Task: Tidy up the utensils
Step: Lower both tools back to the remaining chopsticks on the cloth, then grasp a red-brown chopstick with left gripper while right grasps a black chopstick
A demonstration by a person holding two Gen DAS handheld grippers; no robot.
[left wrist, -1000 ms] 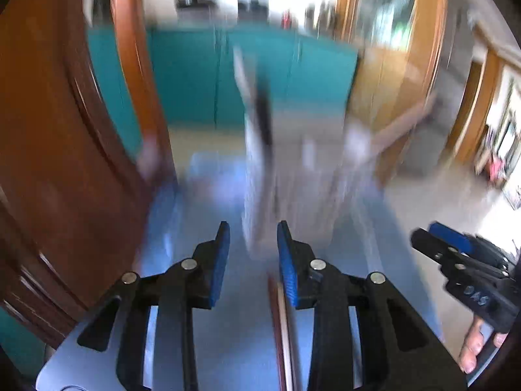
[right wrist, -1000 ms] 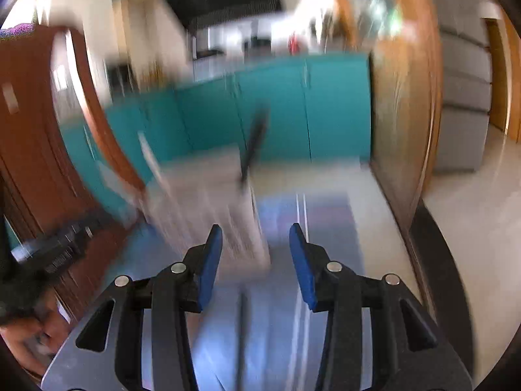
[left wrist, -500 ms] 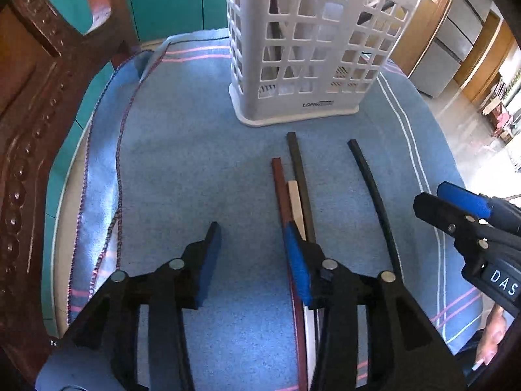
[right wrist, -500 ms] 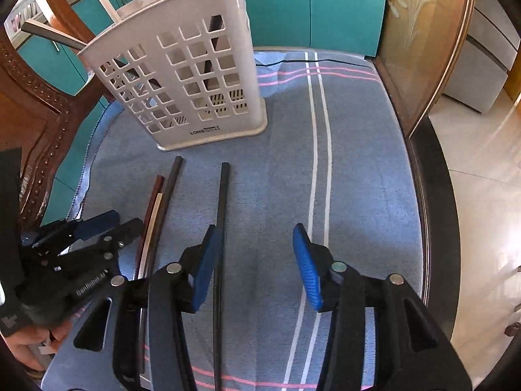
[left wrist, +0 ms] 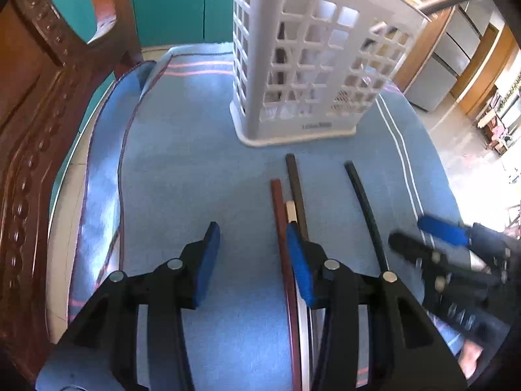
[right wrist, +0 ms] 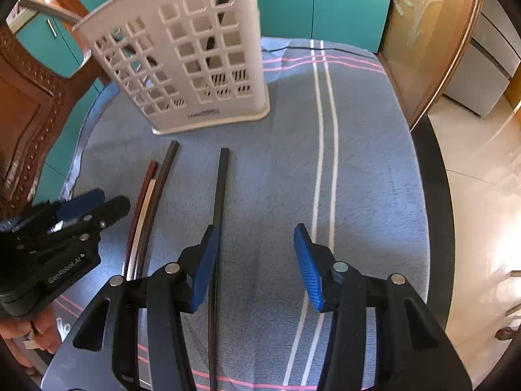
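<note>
A white lattice basket stands on a blue striped cloth, with several utensils inside. In front of it lie long handles: red-brown, cream and dark brown bunched together, and a black one apart. My left gripper hovers open, its right finger over the bunch. My right gripper is open too, its left finger beside the black handle. Nothing is gripped.
A carved wooden chair back rises at the left edge of the cloth. Teal cabinets stand behind, a wooden glass-panelled door to the right. The cloth's right side drops to a tiled floor.
Both grippers tipped downward and sank toward the cloth, from a blurred view of the room to the basket and handles. Their jaws spread slightly wider.
</note>
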